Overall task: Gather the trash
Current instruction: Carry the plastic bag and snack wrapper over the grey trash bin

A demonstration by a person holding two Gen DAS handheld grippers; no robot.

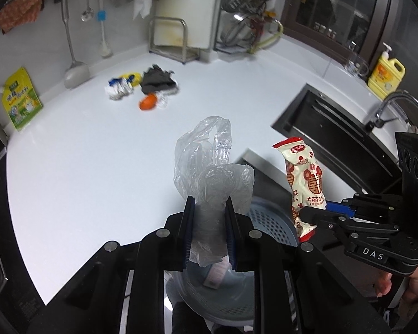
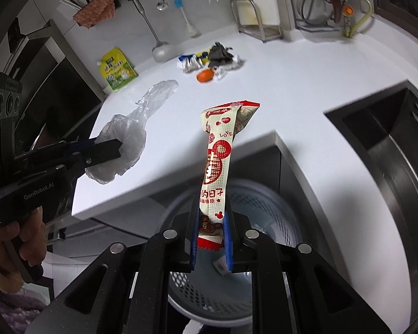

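**A:** Start with the left wrist view. What were you carrying there?

**B:** Your left claw (image 1: 209, 222) was pinched narrow on a crumpled clear plastic bag (image 1: 211, 167), which stood up out of the pads toward 12 o'clock. Below the claw, at 6 o'clock, sat the perforated trash basket (image 1: 273, 222), down off the front edge of the white surface (image 1: 83, 153). At 3 o'clock your right claw (image 1: 310, 217) held the red-and-cream snack wrapper (image 1: 303, 183).

**A:** And what was left on the surface?

**B:** A small heap of trash (image 1: 142, 86) lay far off at 11 o'clock: something blue and white, a dark crumpled piece, an orange scrap. It was well apart from both claws.

**A:** Now the right wrist view.

**B:** Your right claw (image 2: 210, 233) was clamped nearly closed on the wrapper's (image 2: 217, 161) lower end, the rest standing up toward 12 o'clock. The basket (image 2: 264, 222) lay directly beneath. At 9 o'clock your left claw (image 2: 117, 150) gripped the bag (image 2: 131, 136) over the surface's corner (image 2: 103, 194).

**A:** So which step was that?

**B:** I'd judge it the drop-off: both pieces picked, both claws about over the basket. The next move called for you to centre each piece above the rim and spread the pads. The bag was light and could cling to a pad, so you'd want to open wide.
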